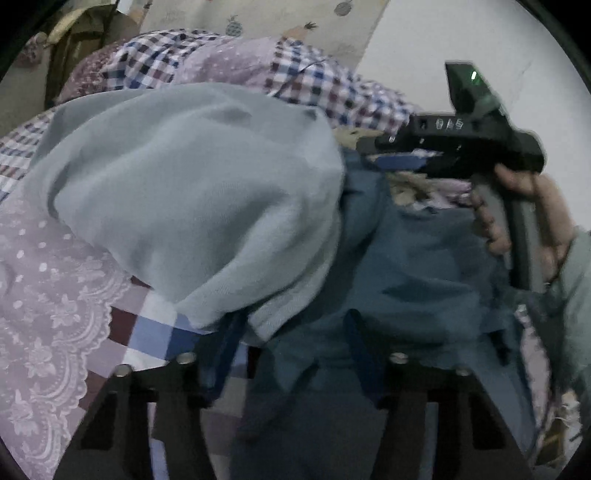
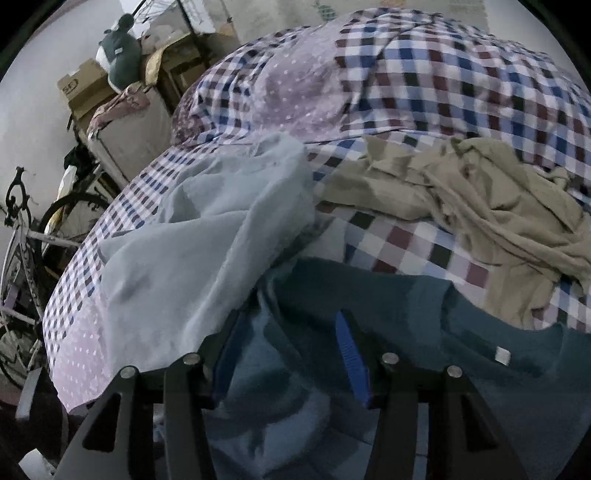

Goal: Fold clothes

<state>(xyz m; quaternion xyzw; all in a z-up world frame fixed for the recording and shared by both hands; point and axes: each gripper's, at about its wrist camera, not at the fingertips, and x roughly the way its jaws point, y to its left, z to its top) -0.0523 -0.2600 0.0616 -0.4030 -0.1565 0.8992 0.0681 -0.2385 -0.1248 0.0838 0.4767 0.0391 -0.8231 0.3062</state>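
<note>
The left gripper (image 1: 291, 343) stands with jaws apart over the dark teal knit garment (image 1: 424, 266), gripping nothing. The right gripper (image 2: 291, 343) likewise stands spread and empty. A pale grey-blue cloth garment (image 2: 207, 236) overlaps the teal one on the checked bedsheet (image 2: 406, 236).

Seen beside the bed: a bicycle (image 2: 26, 236), cardboard boxes (image 2: 83, 90), a plush toy (image 2: 120, 55); underneath everything, a checked bedsheet (image 2: 461, 74), pineapple-print wall (image 1: 236, 26) behind.
</note>
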